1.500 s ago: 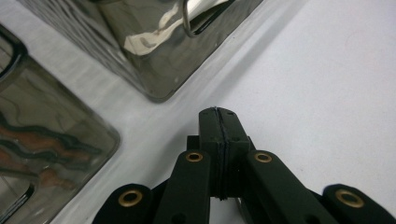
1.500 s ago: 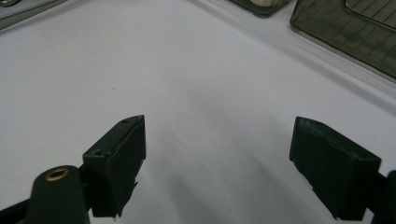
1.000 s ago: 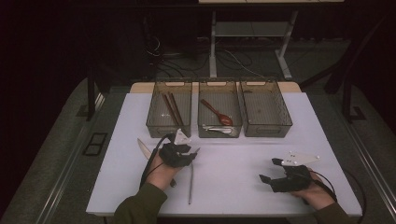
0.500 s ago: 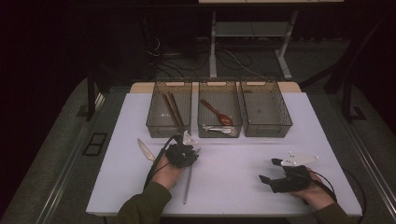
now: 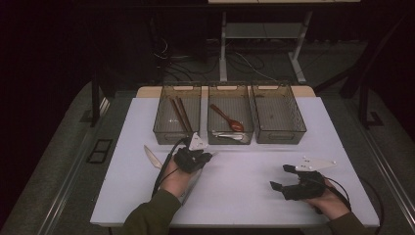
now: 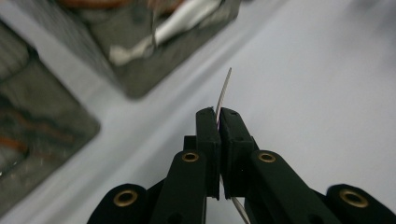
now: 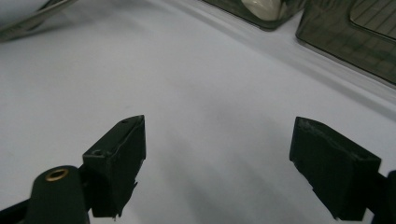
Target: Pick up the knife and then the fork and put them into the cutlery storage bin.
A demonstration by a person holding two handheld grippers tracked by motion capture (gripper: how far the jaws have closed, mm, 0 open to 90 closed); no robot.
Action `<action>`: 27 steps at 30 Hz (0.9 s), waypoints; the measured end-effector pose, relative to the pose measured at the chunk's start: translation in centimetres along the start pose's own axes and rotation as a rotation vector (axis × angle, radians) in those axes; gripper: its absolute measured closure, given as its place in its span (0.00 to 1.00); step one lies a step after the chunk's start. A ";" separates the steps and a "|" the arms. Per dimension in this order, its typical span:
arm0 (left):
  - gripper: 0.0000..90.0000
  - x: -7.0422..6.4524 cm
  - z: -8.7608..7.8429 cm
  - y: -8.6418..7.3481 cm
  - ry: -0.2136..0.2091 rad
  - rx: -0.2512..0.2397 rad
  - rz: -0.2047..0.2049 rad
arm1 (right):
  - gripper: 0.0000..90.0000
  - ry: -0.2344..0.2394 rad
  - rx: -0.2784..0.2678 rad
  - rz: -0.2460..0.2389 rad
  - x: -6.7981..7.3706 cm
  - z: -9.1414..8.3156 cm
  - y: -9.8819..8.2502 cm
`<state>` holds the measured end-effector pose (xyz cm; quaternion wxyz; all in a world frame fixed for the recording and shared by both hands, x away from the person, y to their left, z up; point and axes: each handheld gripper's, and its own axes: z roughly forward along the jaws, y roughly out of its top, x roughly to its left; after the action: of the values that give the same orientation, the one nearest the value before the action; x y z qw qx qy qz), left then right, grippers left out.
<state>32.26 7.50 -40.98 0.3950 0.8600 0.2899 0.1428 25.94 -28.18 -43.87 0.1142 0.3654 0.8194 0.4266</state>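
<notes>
The left claw [image 6: 218, 122] has just been closing, and its jaws now pinch a thin metal utensil [image 6: 224, 90] edge-on, just above the white worktop [image 5: 254, 171] in front of the left bin [image 5: 177, 115]. Well to the right, the right claw [image 7: 233, 163] rests wide open over bare worktop, holding nothing.

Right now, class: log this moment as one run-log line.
left gripper: shut on thin metal utensil | right gripper: open, empty | bins: beyond
</notes>
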 end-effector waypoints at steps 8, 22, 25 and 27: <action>0.97 -1.7 -1.2 2.4 -0.011 -0.173 0.037 | 0.21 0.090 -0.058 0.051 0.8 0.1 2.4; 0.97 -2.8 -0.2 4.5 -0.011 -0.261 0.039 | 0.31 0.182 -0.091 0.060 3.8 4.7 7.6; 0.97 -2.8 -0.3 4.5 -0.010 -0.267 0.032 | 0.37 0.215 -0.093 0.076 4.6 5.9 8.4; 0.97 -2.8 -0.4 4.5 -0.012 -0.280 0.025 | 0.39 0.225 -0.100 0.088 5.1 6.7 8.8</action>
<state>31.59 3.73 -37.35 0.5108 0.8009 0.2543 0.1816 30.11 -17.28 -40.38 0.0206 0.3448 0.7879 0.5099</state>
